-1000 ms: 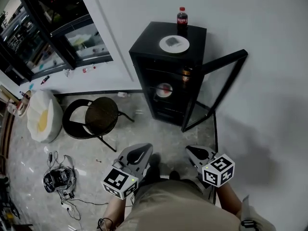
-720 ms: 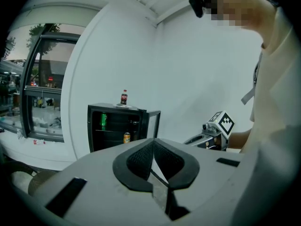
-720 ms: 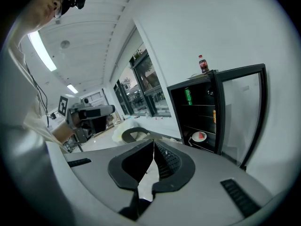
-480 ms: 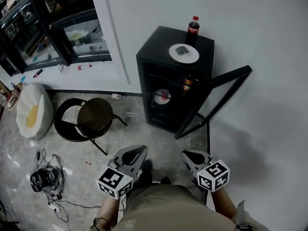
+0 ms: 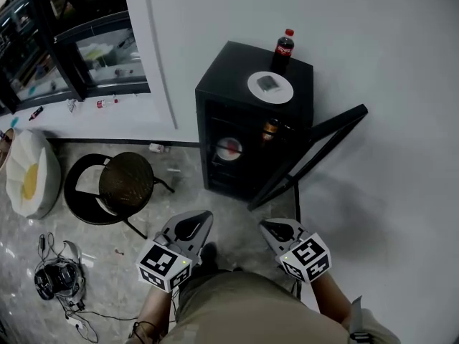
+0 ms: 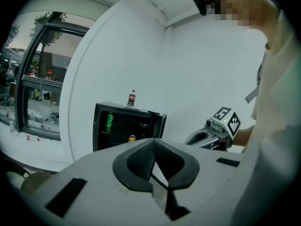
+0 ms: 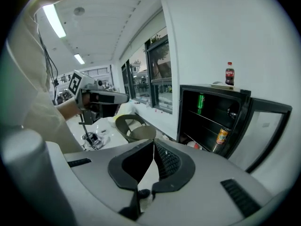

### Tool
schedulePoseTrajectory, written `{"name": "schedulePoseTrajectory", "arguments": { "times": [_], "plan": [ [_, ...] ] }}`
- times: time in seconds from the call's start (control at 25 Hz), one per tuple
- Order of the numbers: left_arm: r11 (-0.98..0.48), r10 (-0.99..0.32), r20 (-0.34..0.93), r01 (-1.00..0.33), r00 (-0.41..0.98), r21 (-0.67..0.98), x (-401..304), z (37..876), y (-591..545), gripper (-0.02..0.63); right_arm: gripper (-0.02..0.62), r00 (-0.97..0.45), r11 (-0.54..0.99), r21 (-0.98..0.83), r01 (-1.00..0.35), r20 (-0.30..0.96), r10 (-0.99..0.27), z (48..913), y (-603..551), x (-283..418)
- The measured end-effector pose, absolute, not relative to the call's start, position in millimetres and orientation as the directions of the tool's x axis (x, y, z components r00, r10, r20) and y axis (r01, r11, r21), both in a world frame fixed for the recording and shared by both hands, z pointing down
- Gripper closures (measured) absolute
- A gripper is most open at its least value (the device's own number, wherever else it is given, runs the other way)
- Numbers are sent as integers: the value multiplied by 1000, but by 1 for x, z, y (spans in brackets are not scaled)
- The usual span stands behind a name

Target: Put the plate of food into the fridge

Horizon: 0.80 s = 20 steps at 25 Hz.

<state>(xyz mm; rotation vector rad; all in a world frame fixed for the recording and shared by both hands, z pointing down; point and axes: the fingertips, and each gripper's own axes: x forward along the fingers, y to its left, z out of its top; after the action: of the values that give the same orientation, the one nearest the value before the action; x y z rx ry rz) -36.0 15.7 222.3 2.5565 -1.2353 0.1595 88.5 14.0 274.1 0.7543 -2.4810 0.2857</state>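
Fridge (image 5: pixel 228 70) stands black against the white wall, its glass door (image 5: pixel 308 153) swung wide to the right. Left of it, a round stool (image 5: pixel 126 183) on the floor. Down low, the left gripper (image 5: pixel 203 216) and right gripper (image 5: pixel 268 225) point toward the fridge, well short of it, both clamped together on nothing. The plate of food (image 5: pixel 270 87) sits on the fridge's top, a cola bottle (image 5: pixel 284 49) just behind it, a can (image 5: pixel 270 130) on an inside shelf.

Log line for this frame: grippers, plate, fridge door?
left gripper: shut, empty | right gripper: shut, empty | plate of food: on top of fridge, beside cola bottle | fridge door: open
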Motion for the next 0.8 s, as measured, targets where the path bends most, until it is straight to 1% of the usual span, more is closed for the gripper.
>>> {"name": "schedulePoseTrajectory", "arguments": {
  "times": [0.32, 0.6, 0.8],
  "plan": [
    [-647, -692, 192, -716, 696, 262, -37, 223, -12, 595, 575, -623, 808, 115, -577, 577, -527, 240, -40, 93],
    [-672, -666, 188, -690, 722, 269, -49, 224, -28, 595, 575, -556, 767, 265, -585, 557, -617, 201, -105, 91],
    [-652, -678, 172, -692, 715, 308, -67, 222, -37, 595, 574, -555, 753, 270, -601, 536, -635, 174, -140, 85]
  ]
}}
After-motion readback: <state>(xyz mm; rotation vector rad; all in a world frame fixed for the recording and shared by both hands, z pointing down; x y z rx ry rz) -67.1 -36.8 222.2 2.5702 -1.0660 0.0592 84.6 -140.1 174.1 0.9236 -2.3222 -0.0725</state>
